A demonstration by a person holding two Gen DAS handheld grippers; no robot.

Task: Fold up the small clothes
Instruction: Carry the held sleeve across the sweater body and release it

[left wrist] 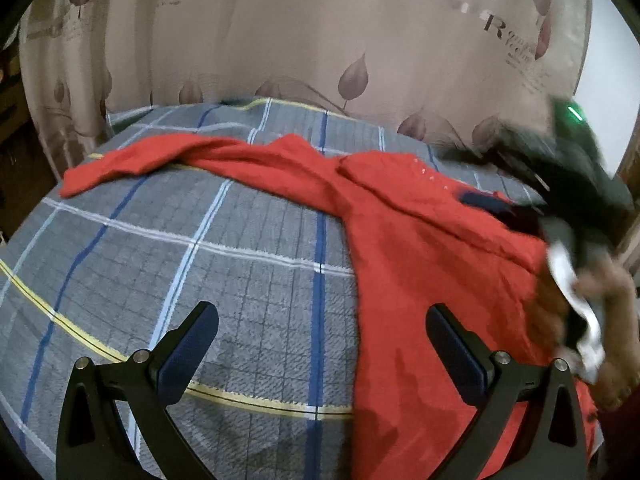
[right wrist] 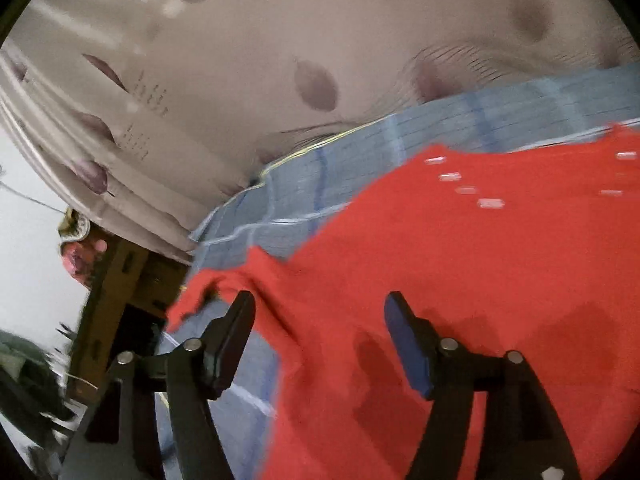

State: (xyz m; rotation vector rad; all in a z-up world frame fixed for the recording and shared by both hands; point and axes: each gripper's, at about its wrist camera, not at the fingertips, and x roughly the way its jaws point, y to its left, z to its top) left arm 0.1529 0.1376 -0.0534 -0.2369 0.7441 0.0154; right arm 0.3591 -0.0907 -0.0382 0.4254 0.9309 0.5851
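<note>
My left gripper hovers wide and empty above the grey plaid bedspread; my right gripper, jaws parted, holds nothing over the red knitted garment spread there.

A beige curtain (leaf-printed, with lettering) hangs behind the grey plaid bedspread

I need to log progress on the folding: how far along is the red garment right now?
Done: the red garment lies on the plaid blanket, one sleeve stretched sideways; part of it seems lapped over near the collar. In hand: nothing; the left gripper and right gripper both stand open above the cloth. Left: the outstretched sleeve and most of the body look unfolded.
</note>
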